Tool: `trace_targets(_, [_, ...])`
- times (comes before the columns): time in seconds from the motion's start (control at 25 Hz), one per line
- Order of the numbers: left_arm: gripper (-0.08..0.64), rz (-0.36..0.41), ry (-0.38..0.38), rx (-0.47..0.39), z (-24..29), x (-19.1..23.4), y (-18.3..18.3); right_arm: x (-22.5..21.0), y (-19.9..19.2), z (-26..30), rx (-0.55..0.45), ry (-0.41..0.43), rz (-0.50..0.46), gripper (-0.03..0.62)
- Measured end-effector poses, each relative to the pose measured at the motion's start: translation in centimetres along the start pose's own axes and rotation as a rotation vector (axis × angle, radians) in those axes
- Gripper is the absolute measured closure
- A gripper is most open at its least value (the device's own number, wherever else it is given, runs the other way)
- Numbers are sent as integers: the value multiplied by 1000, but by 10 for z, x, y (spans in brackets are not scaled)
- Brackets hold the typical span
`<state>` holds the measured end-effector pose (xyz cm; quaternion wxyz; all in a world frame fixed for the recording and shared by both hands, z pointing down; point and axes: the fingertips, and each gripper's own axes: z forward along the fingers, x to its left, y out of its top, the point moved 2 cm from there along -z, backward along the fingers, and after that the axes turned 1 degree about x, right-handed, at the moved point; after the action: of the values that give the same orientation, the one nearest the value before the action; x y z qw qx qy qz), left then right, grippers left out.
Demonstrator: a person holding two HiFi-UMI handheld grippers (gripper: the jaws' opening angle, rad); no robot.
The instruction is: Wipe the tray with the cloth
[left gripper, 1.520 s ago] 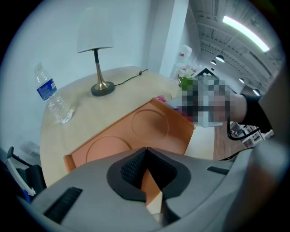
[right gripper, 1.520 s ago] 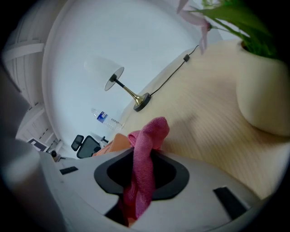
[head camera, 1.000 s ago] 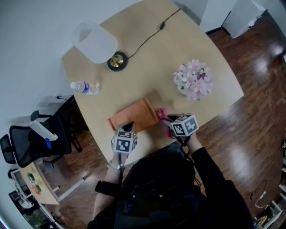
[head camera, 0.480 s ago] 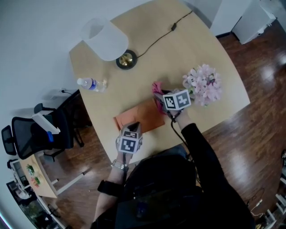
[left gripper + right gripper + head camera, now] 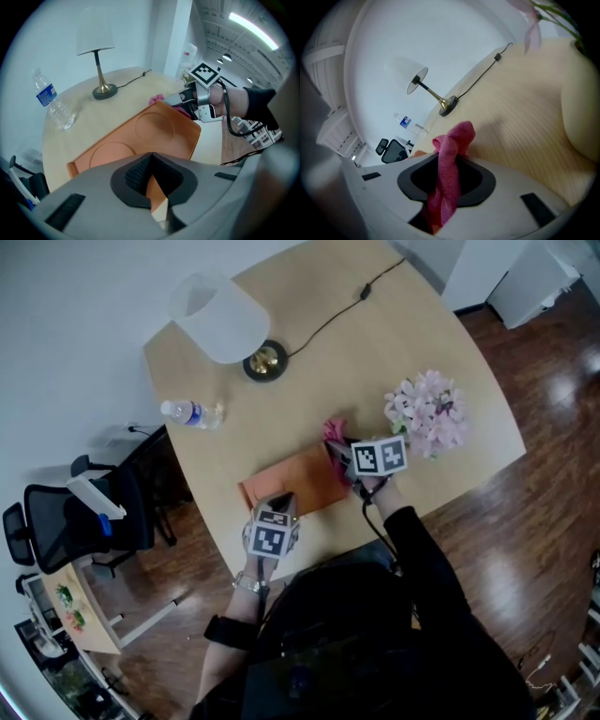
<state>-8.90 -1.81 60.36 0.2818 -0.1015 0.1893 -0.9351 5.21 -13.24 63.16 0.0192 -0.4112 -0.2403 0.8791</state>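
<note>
The right hand-held gripper point(image 5: 343, 456), just right of centre in the head view, clenches the pink cloth point(image 5: 333, 432) beside the upper-right corner of the orange tray point(image 5: 298, 479). The left hand-held gripper point(image 5: 279, 505), below centre, clamps the tray's near edge on the surface point(image 5: 375, 343).

My head camera looks steeply down on the table point(image 5: 403, 343) from well above. Both gripper cameras ride low and close over it, the left skimming the tray point(image 5: 154, 136), each facing the lamp point(image 5: 96, 51) and water bottle point(image 5: 411, 123) that all views share.
</note>
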Motion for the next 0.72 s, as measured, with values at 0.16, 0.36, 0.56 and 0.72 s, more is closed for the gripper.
trace_targets(0.16, [554, 13, -3, -4, 0, 0, 0, -2, -33, -18, 27, -12, 12, 497])
trace_targets(0.36, [554, 37, -2, -12, 2, 1, -1, 3, -69, -45, 25, -26, 31, 497])
trace_targets(0.56, [554, 62, -11, -27, 4, 2, -1, 9, -97, -67, 4, -53, 56, 497])
trace_targets(0.72, [554, 82, -16, -40, 4, 2, -1, 17, -117, -76, 8, -69, 54, 497])
